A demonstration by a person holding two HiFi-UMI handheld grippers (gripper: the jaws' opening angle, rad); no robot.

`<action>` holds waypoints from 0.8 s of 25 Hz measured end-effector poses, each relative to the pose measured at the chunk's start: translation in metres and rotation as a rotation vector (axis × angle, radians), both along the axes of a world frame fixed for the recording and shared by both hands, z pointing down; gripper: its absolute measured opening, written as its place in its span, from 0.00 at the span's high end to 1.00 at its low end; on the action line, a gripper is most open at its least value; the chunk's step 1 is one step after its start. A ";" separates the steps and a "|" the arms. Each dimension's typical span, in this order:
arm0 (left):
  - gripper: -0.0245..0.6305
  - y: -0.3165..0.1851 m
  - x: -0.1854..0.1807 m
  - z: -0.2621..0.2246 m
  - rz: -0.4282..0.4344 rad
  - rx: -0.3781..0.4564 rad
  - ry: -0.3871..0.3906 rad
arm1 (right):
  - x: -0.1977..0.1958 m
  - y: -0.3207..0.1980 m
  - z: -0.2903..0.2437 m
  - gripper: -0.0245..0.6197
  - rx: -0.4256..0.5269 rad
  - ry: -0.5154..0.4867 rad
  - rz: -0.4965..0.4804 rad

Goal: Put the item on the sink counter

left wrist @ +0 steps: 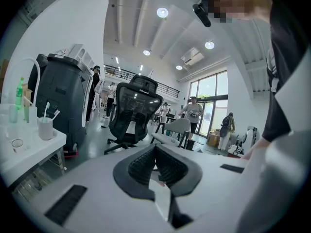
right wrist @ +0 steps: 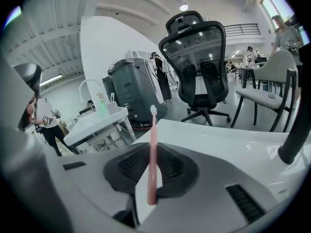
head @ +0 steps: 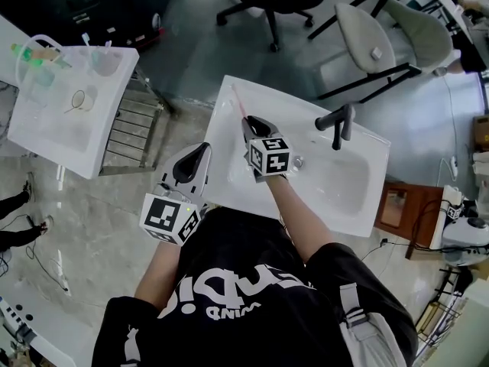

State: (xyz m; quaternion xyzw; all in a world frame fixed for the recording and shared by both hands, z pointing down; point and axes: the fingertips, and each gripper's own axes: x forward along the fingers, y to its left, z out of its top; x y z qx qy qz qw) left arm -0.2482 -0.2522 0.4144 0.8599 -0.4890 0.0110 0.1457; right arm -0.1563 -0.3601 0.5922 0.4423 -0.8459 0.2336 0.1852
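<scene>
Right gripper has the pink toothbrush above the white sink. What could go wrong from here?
The right gripper pinches the toothbrush near its handle end, so the long free part could swivel or slip. The counter rim beside the basin looks narrow: once released, the toothbrush may roll into the basin or off the edge.

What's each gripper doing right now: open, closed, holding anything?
Left gripper: fingers closed, nothing between them.
Right gripper: fingers closed on the pink toothbrush.
</scene>
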 end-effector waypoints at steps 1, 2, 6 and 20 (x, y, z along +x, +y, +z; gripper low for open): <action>0.93 -0.002 0.000 0.001 0.001 -0.002 0.001 | 0.000 -0.003 0.004 0.87 -0.007 0.009 -0.002; 0.93 -0.004 0.000 0.002 0.002 -0.005 0.001 | 0.000 -0.006 0.009 0.87 -0.014 0.018 -0.005; 0.93 -0.010 0.000 0.007 0.005 -0.020 -0.006 | -0.003 -0.012 0.022 0.87 -0.037 0.032 -0.010; 0.93 -0.027 0.000 0.019 0.014 -0.052 -0.002 | -0.010 -0.030 0.035 0.87 -0.051 0.074 -0.001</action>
